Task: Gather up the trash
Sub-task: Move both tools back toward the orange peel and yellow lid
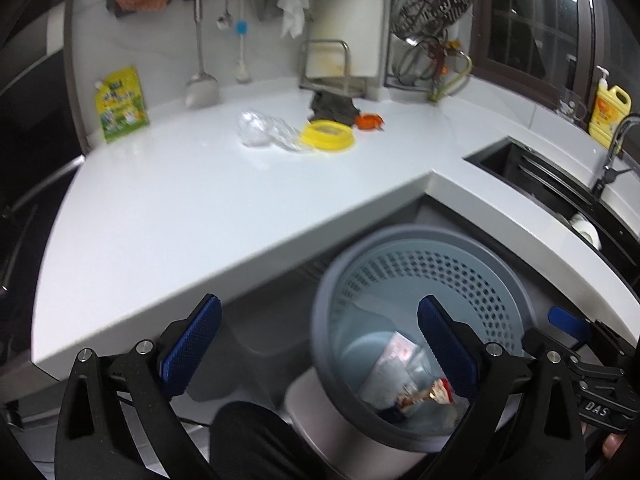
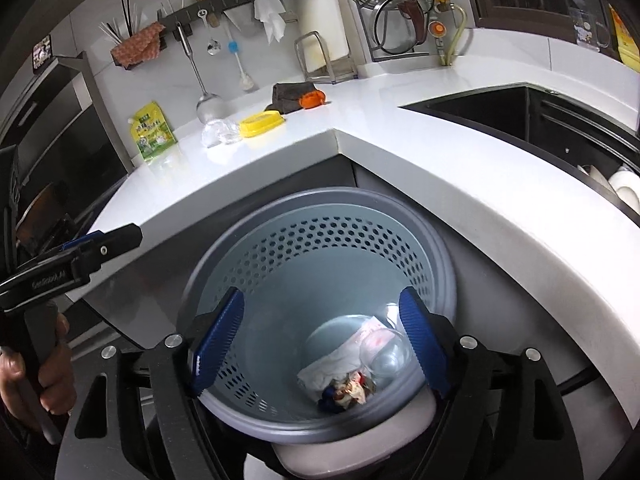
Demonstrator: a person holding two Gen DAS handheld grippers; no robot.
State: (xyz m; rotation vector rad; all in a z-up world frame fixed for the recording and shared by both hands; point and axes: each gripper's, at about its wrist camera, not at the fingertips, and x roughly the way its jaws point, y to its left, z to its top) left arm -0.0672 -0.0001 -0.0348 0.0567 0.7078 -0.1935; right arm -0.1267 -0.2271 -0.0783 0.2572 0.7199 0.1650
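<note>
Two sets of tongs hang over a grey perforated bin, and both stand wide apart with nothing between their blue pads.

From the left wrist camera, the left tongs (image 1: pixel 318 346) are spread open and grip nothing. The bin (image 1: pixel 424 240) sits below and just right of them, its rim passing behind the right pad, while the left pad lies outside the rim, over the edge of the white counter (image 1: pixel 168 208). Down in the bin, under the right pad, lie a crumpled white paper (image 1: pixel 394 364) and a small red and white wrapper (image 1: pixel 438 392). Well beyond the tips, on the counter, a crumpled clear plastic bag (image 1: pixel 264 130) rests touching a yellow lid (image 1: pixel 328 134); an orange piece (image 1: pixel 370 121) and a dark cloth (image 1: pixel 332 104) lie just past them. Far left of the tongs a green pouch (image 1: pixel 120 104) leans on the wall. The other tongs' blue tip shows at the right edge.

From the right wrist camera, the right tongs (image 2: pixel 322 342) are open as well, empty, and both pads sit inside the bin's mouth (image 2: pixel 320 196). Between the pads, at the bottom, are the white paper (image 2: pixel 340 364), a clear plastic cup (image 2: pixel 386 354) and the wrapper (image 2: pixel 352 390). Beyond the tips, on the counter, lie the clear bag (image 2: pixel 218 132) and the yellow lid (image 2: pixel 262 123). To the left, a hand (image 2: pixel 44 376) holds the other tongs' handle.
</note>
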